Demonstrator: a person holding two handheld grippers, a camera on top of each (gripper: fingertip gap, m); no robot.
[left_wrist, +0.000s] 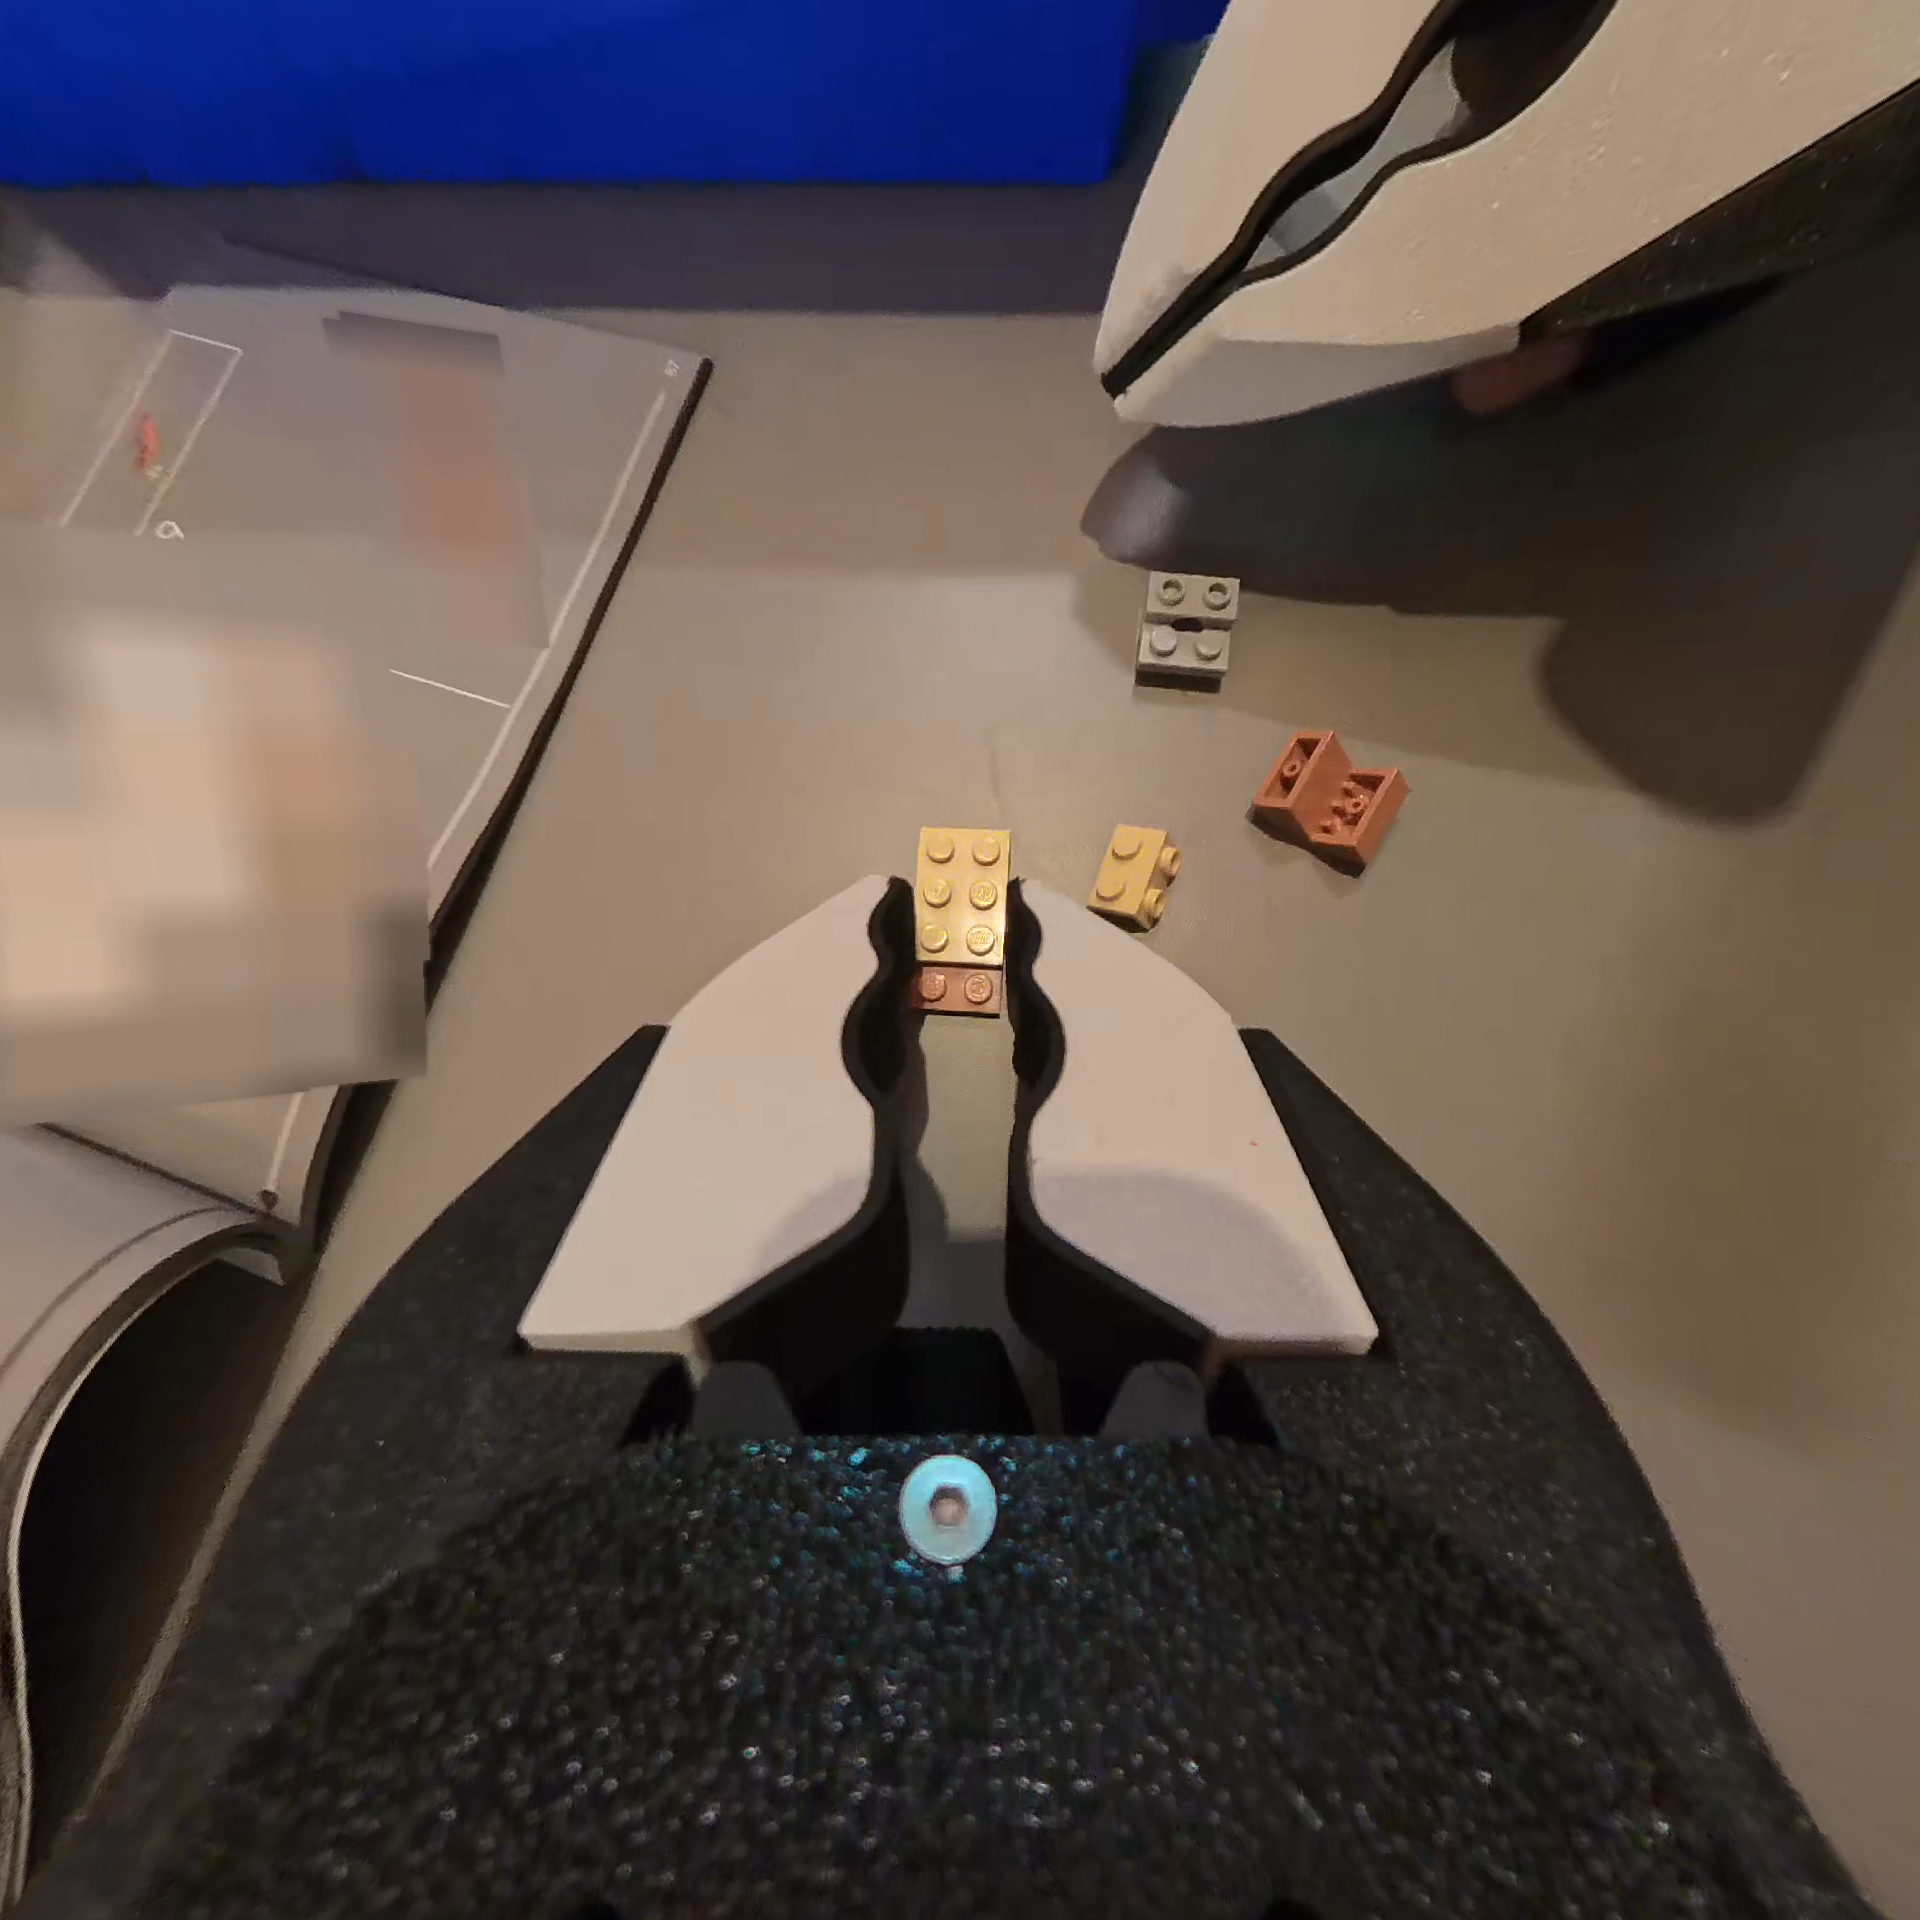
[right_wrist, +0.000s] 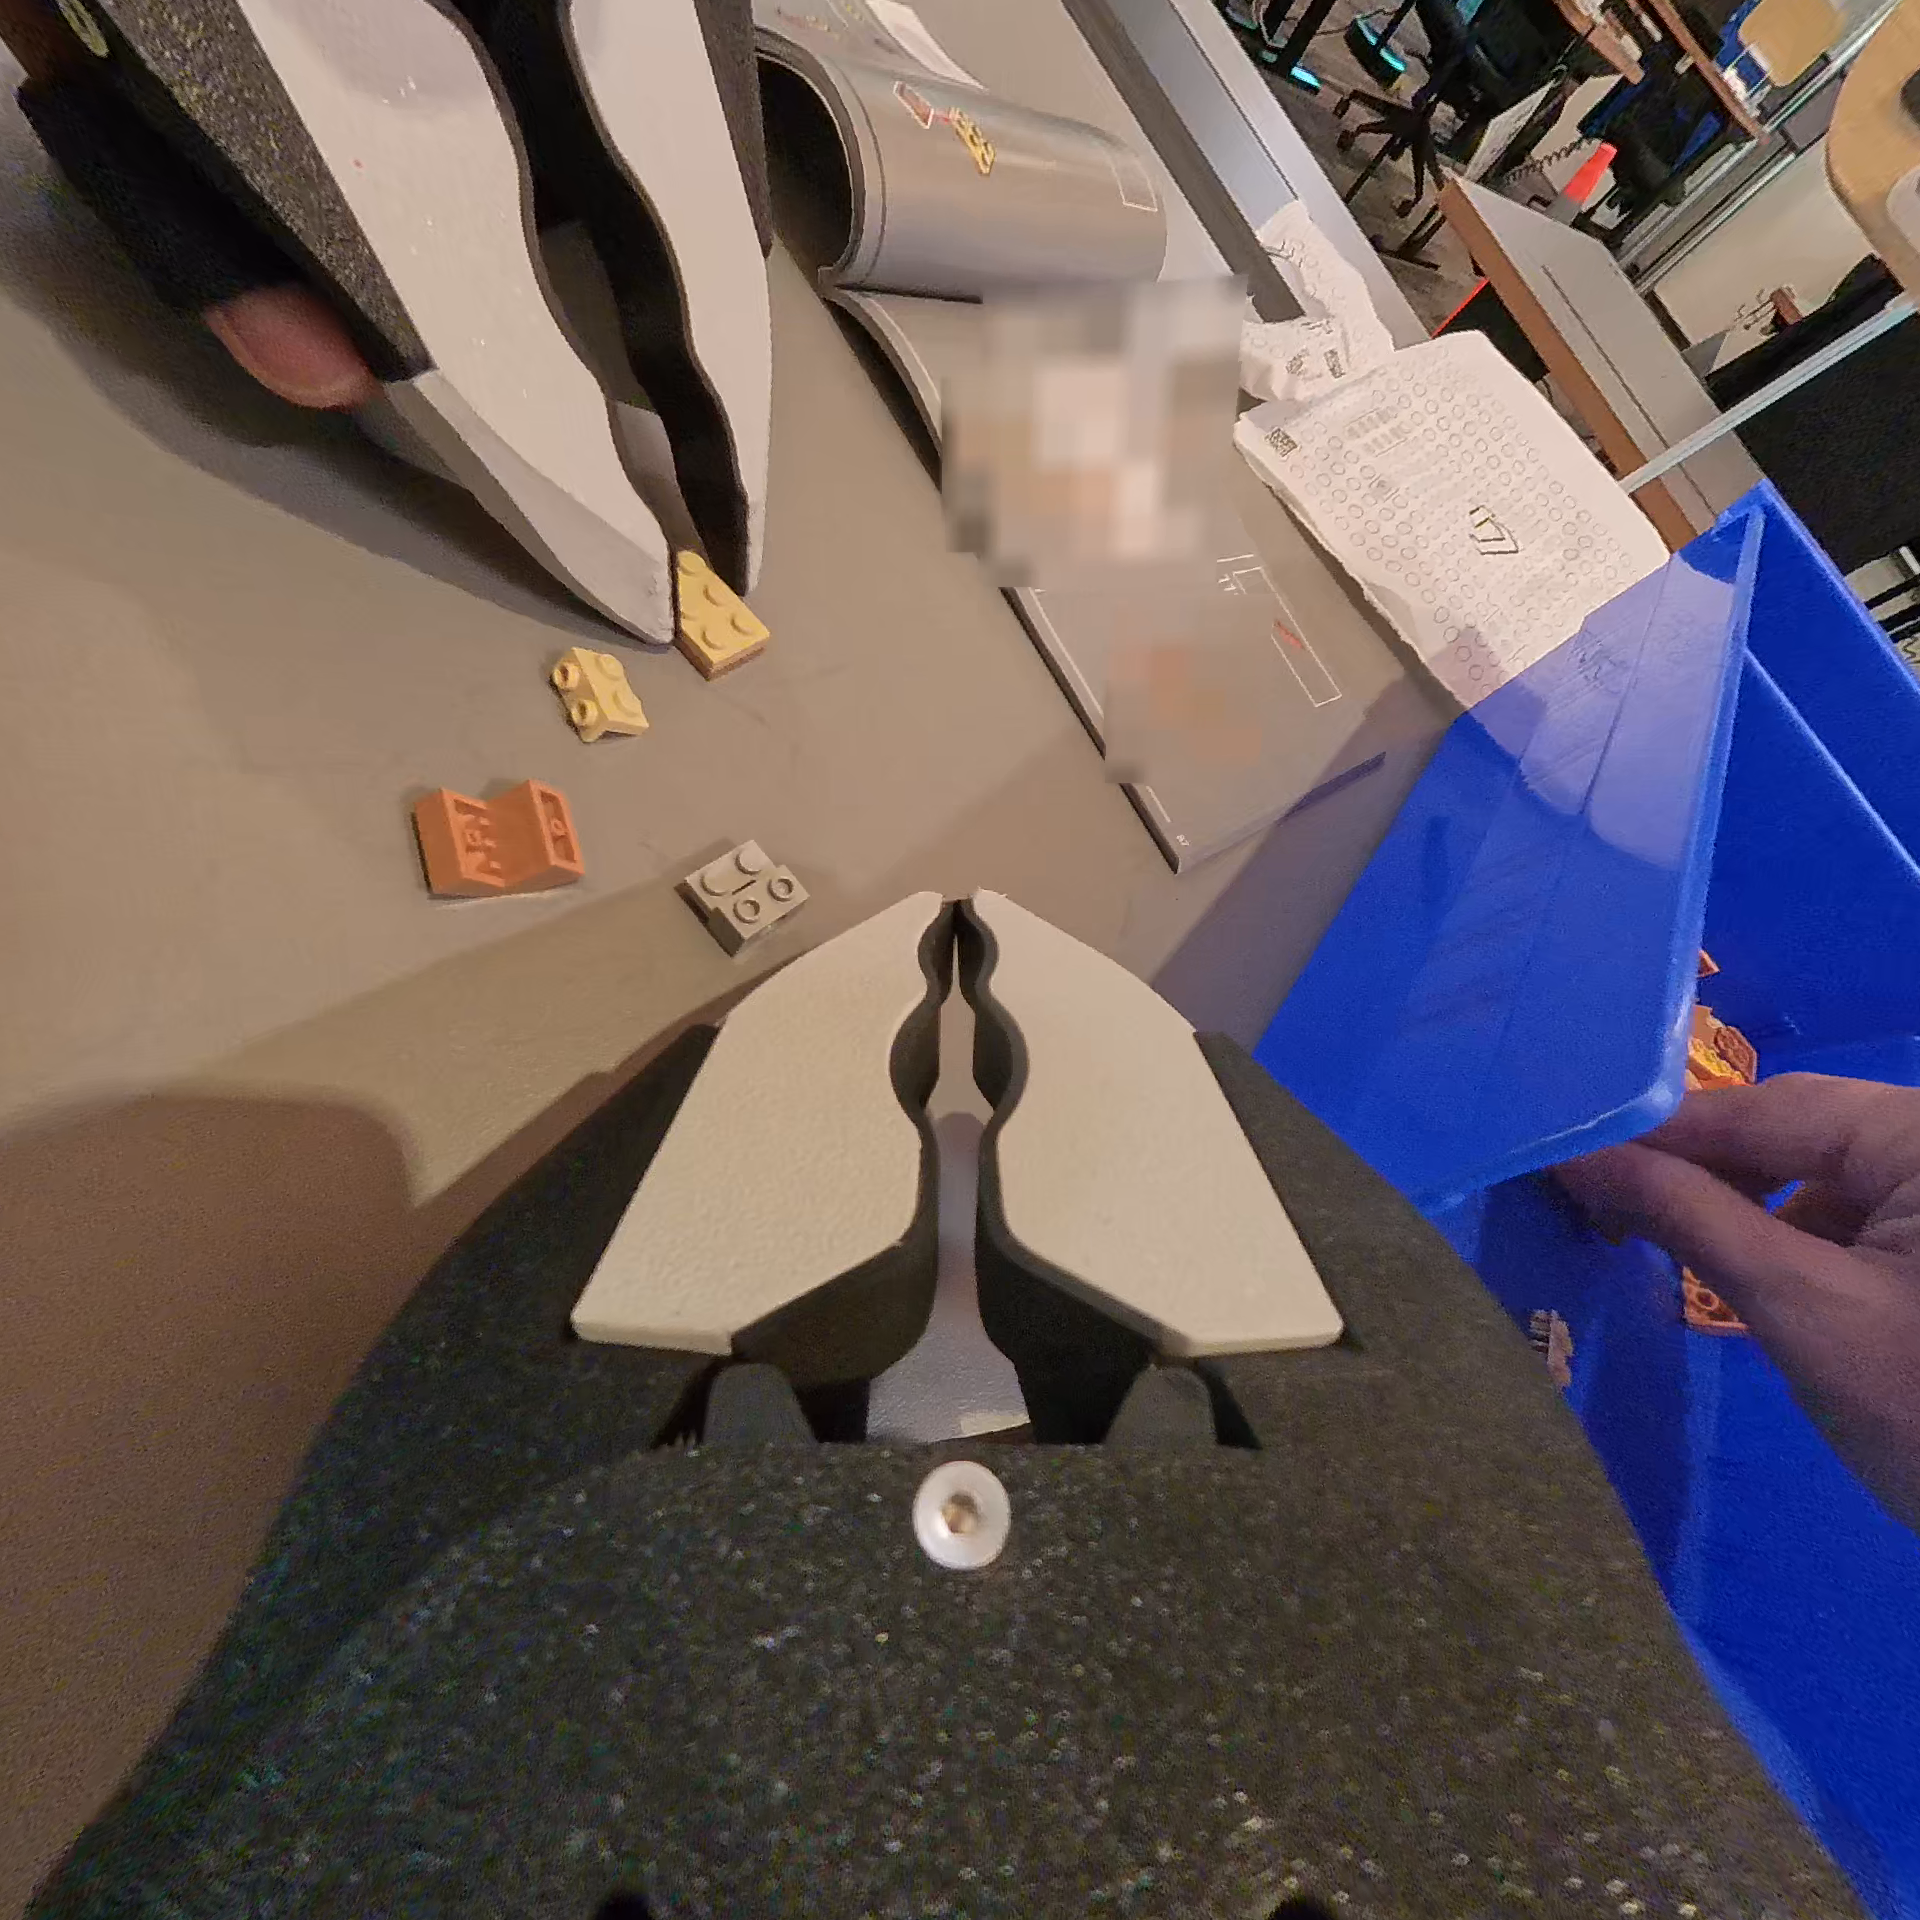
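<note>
My left gripper (left_wrist: 962, 891) is shut on a tan two-by-three brick (left_wrist: 964, 883) that sits on a brown plate (left_wrist: 958, 987). Both pads press on the tan brick's long sides. In the right wrist view the same gripper (right_wrist: 707, 582) holds this stack (right_wrist: 719, 615) down at the grey table top (right_wrist: 883, 727). My right gripper (right_wrist: 956, 906) is shut with nothing between its fingertips. It hovers near the table's edge, just right of a grey bracket piece (right_wrist: 746, 896). It also shows at the top right of the left wrist view (left_wrist: 1117, 382).
A small tan brick with side studs (left_wrist: 1132, 876) and a brown angled piece (left_wrist: 1328, 800) lie right of the held stack. The grey piece (left_wrist: 1190, 627) lies farther off. An open booklet (left_wrist: 416, 468) lies left. A blue bin (right_wrist: 1558, 935) stands right, with a hand (right_wrist: 1818, 1226) at its flap. One gripper's finger ends stand about 9 cm off the other's.
</note>
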